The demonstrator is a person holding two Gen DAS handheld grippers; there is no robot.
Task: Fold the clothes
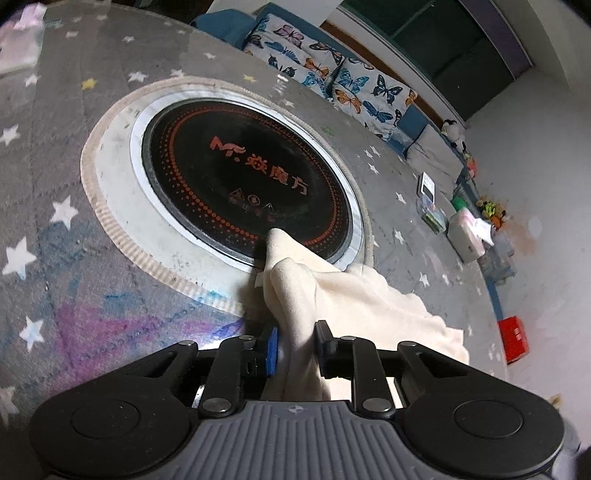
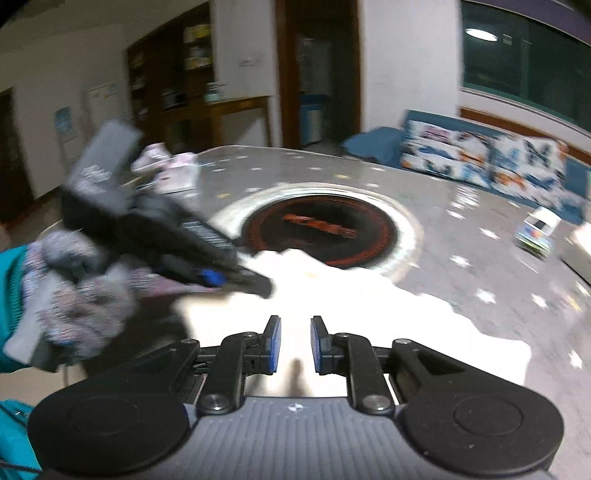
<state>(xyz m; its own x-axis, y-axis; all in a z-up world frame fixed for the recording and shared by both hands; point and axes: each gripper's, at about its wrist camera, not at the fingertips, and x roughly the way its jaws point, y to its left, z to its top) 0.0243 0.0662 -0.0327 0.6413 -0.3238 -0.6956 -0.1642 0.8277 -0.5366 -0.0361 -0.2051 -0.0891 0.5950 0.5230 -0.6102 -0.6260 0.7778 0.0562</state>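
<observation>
At centre bottom of the left wrist view, the left gripper (image 1: 295,350) pinches a cream cloth (image 1: 354,295) that drapes right, over the cooktop (image 1: 243,177) rim. The right gripper (image 2: 295,345), bottom centre, is spread above the cloth.

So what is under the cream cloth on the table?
The cream cloth covers part of the black round cooktop and the star-patterned table cover. Whatever else lies beneath it is hidden.

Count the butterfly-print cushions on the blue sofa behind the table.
2. One butterfly-print cushion leans on the blue sofa at its left end; the second cushion sits directly right of it, touching it. Farther along the sofa, more could be hidden.
</observation>
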